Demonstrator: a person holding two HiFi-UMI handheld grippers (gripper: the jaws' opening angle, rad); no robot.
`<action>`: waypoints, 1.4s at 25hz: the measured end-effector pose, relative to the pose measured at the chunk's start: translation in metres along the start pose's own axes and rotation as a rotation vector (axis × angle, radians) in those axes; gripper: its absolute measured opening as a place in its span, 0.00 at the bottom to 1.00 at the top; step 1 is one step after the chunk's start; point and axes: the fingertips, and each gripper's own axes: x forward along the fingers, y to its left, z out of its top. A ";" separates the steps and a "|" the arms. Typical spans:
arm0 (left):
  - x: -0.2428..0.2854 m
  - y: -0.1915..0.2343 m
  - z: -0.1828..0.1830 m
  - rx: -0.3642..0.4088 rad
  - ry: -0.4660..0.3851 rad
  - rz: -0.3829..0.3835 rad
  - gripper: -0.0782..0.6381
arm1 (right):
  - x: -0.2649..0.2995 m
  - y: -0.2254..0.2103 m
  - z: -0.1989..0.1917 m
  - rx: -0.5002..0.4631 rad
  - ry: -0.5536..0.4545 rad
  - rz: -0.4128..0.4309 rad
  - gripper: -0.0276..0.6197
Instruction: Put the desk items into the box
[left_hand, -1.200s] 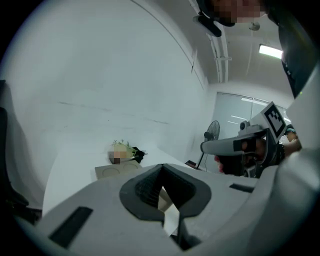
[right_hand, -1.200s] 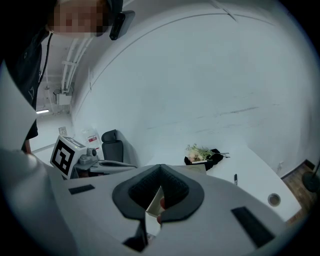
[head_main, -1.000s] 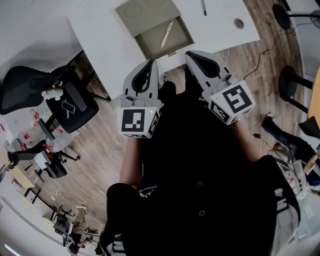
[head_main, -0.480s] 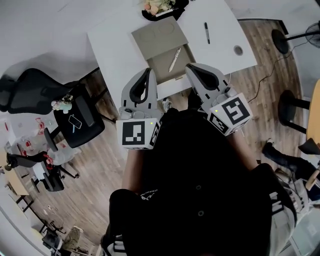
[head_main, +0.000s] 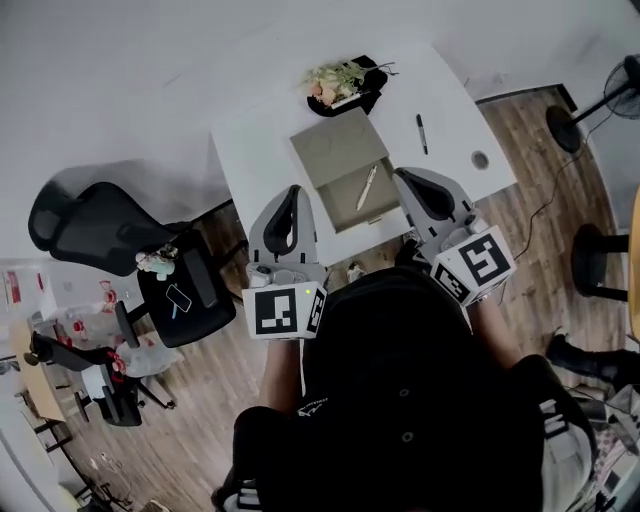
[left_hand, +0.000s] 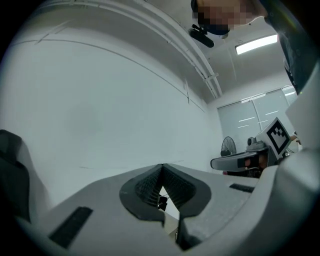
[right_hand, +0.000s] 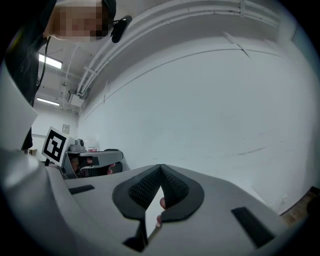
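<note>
The thin black pen (head_main: 421, 133) lay on the white worktop (head_main: 260, 150), ahead of the fingers of the right gripper (head_main: 403, 175) and well apart from them. The open tan cardboard box (head_main: 343, 208) sat ahead, between the two sets of fingers, with a white pen (head_main: 367, 187) inside it. The left gripper (head_main: 291, 190) and the right one were held up near the person's chest. Both had their fingers together and held nothing. It looked like a pause between pick-ups. The next move would likely need the right fingers to go down to the black pen, open, and close across its thin body.
</note>
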 end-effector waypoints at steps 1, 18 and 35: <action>-0.002 0.001 0.003 0.002 -0.006 0.004 0.12 | -0.001 -0.001 0.006 -0.001 -0.013 -0.004 0.04; -0.018 0.004 0.015 0.028 -0.043 0.037 0.12 | -0.019 0.004 0.043 -0.001 -0.116 -0.028 0.04; -0.016 0.003 0.002 0.031 -0.012 0.035 0.12 | -0.021 -0.005 0.033 0.023 -0.097 -0.057 0.04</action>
